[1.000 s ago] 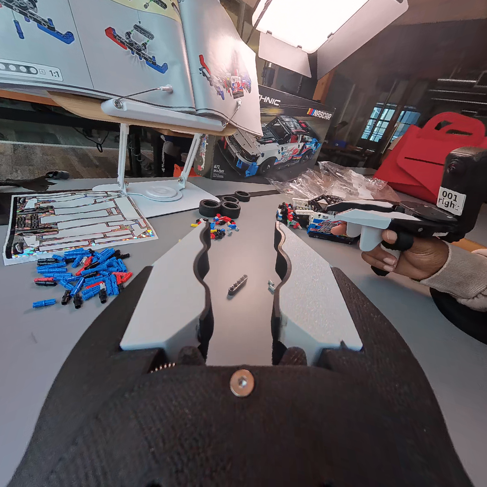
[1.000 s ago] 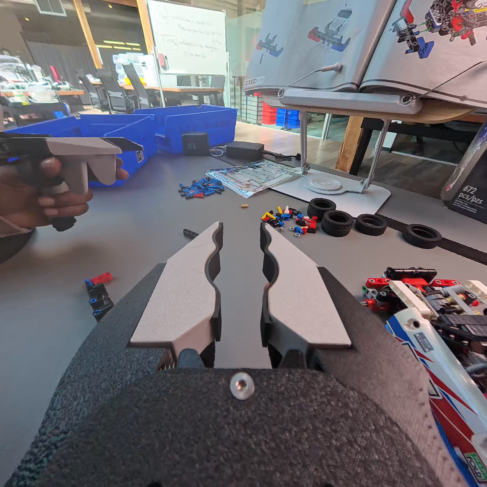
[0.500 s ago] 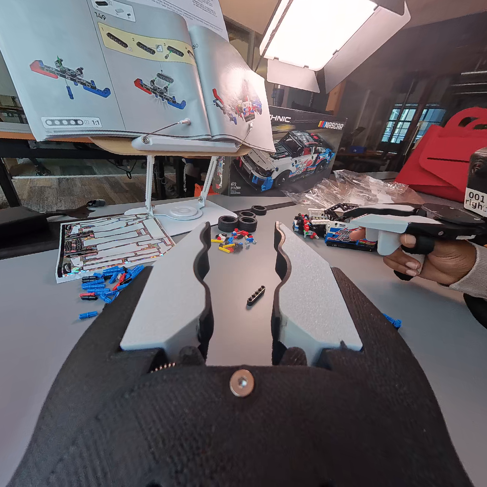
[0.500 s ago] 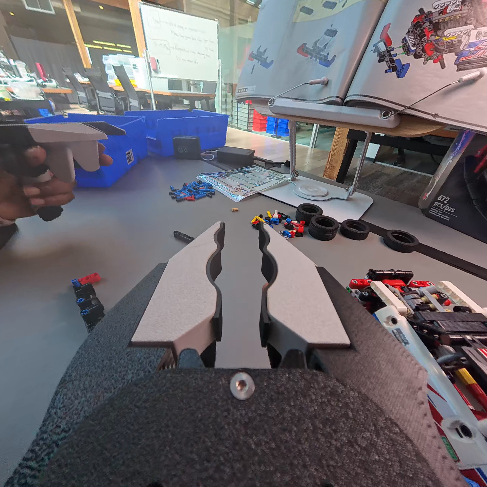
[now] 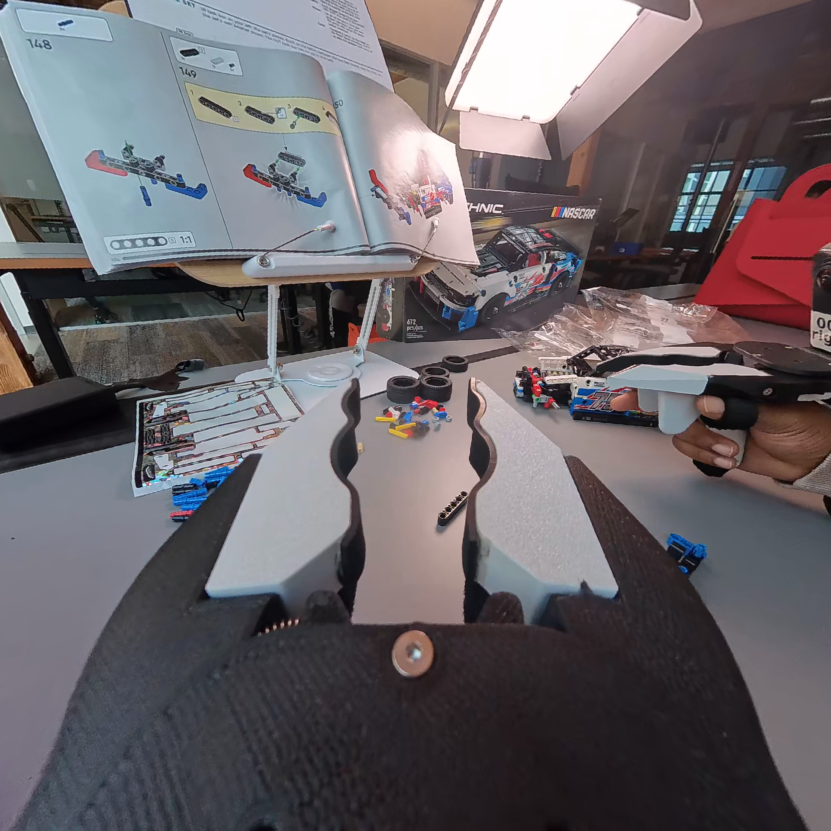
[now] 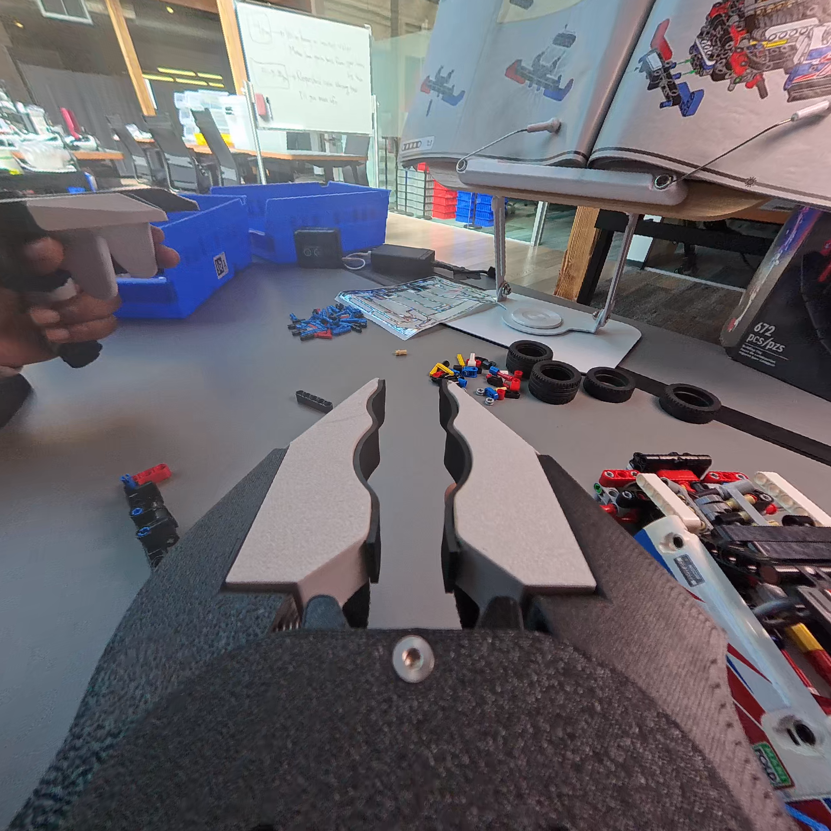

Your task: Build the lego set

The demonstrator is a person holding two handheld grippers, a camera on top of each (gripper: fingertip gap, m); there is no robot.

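My left gripper [image 5: 413, 386] is open and empty above the grey table. A black beam with a row of holes [image 5: 453, 508] lies on the table just inside its right finger. My right gripper [image 6: 411, 384] is open with a narrower gap and empty; the same beam [image 6: 314, 401] lies to the left of its left fingertip. The partly built white, blue and red car [image 6: 719, 539] sits at its right, and shows behind the right gripper in the left wrist view [image 5: 580, 395]. A small black subassembly with blue pins [image 6: 150, 512] lies at its left.
A pile of small coloured parts [image 5: 411, 416] and black tires [image 5: 420, 386] lie ahead. Blue pins [image 5: 198, 490] and a sticker sheet [image 5: 211, 427] lie at the left. An open instruction book on a stand [image 5: 216, 148], the set's box [image 5: 494, 270] and blue bins [image 6: 252, 234] stand behind. Tip to tip, the grippers are about 20 centimetres apart.
My left gripper has drawn back and tilted up, so more of the book shows and the beam now sits by its right finger. My right gripper has shifted slightly; both stay open.
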